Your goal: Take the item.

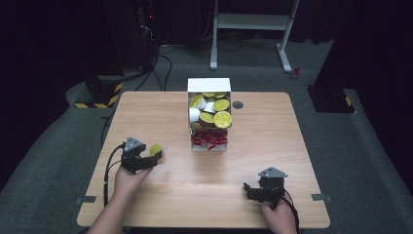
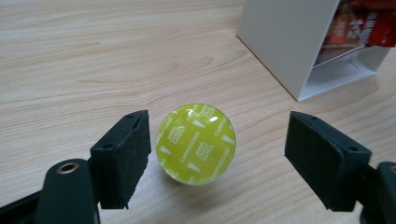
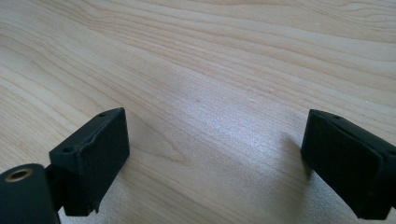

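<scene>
On the pale wooden bench (image 1: 204, 190), the white open-fronted cardboard dispenser box (image 1: 209, 86), stacked with more capsules over red packets, stands ahead and to the right of the left hand-held gripper (image 1: 155, 157), near enough that a careless swing forward could clip its wall. That hand-held gripper's jaws stand apart around the round yellow foil-topped coffee capsule (image 2: 195, 143), which lies tilted on the bench just beside one pad; a brush from that pad could roll it away. The right hand-held gripper (image 1: 249, 187), jaws apart and empty, poses little risk.
</scene>
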